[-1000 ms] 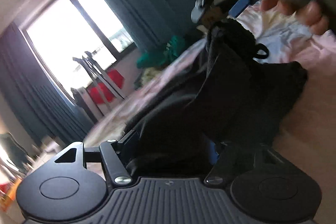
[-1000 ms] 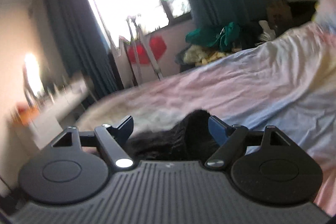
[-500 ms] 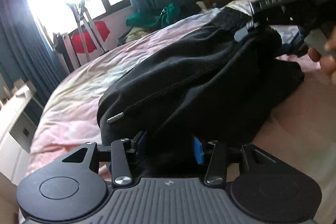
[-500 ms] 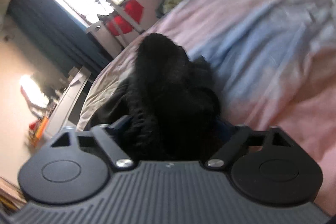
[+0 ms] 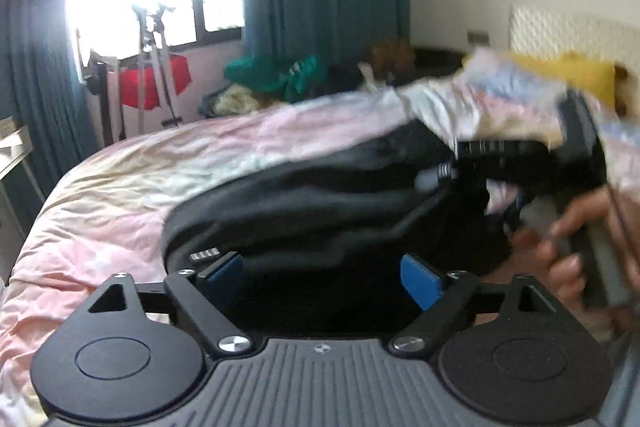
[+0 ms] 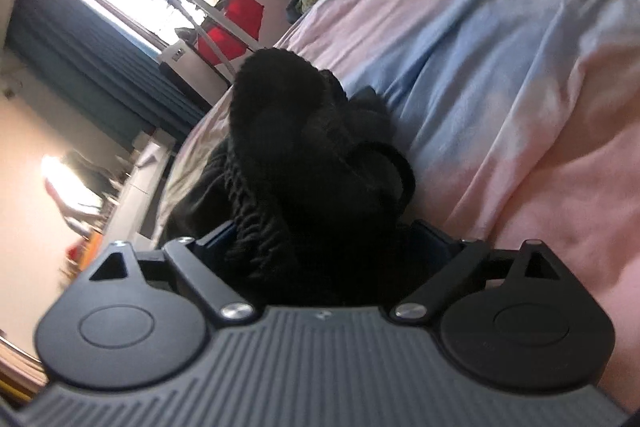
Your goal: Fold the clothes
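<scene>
Since half a second ago the left gripper (image 5: pixel 322 273) has spread its jaws: the blue pads that pinched the black garment (image 5: pixel 320 195) then now stand well apart, open, with the dark cloth lying between them and no pad visibly pressing it. The garment has also sunk flatter onto the bed (image 5: pixel 132 183).

In the left wrist view the garment's long axis runs from just ahead of the left gripper away to the right, towards the right gripper (image 5: pixel 516 163), which is blurred and held by a hand (image 5: pixel 576 247) at the far end. A silver-tipped drawstring end (image 5: pixel 205 253) lies at the garment's near left edge, just beside the left pad.

In the right wrist view the right gripper (image 6: pixel 324 239) has a ribbed, bunched part of the black garment (image 6: pixel 304 155) filling the gap between its jaws; whether they are clamped on it I cannot tell, as the cloth hides the pads. The ribbed band rises from the jaws and curls over.

Left of the garment the pink sheet lies bare out to the bed's rounded edge. Beyond the garment a heap of pale crumpled bedding (image 5: pixel 500 107) crowds its far end.
</scene>
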Demonstrator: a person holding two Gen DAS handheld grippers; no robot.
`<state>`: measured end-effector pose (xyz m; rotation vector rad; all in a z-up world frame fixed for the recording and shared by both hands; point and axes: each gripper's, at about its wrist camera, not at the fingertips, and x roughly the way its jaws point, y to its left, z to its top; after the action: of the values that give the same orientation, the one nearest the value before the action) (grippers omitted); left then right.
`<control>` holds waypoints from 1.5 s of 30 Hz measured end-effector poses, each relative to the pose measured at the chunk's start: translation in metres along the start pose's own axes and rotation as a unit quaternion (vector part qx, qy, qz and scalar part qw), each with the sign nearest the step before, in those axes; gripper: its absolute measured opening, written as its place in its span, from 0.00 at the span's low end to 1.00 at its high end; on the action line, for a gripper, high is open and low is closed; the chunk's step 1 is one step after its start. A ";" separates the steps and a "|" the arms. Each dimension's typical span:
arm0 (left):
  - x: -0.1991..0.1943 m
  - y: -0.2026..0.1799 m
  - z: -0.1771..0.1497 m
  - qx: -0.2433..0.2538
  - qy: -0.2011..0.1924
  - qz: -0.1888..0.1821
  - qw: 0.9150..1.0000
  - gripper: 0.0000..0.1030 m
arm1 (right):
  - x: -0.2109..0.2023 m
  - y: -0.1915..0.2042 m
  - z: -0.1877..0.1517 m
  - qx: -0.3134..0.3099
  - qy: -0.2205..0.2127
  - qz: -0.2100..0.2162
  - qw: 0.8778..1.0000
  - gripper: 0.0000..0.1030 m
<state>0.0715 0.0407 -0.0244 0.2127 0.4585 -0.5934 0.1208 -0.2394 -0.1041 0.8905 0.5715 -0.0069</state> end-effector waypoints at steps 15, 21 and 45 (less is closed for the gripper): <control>0.031 0.113 -0.009 -0.309 0.057 0.036 0.949 0.97 | 0.022 -0.001 -0.003 0.002 0.023 0.061 0.998 0.75; 0.054 0.126 -0.025 -0.348 0.079 0.018 0.934 0.99 | 0.014 0.008 -0.005 -0.023 0.006 0.048 0.999 0.60; 0.078 0.117 -0.033 -0.370 0.093 -0.033 0.924 0.83 | 0.006 0.014 -0.018 -0.027 -0.020 0.030 0.999 0.57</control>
<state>0.1850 0.1085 -0.0827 -0.4754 0.8446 -0.4319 0.1209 -0.2160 -0.1050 0.8523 0.5051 0.0439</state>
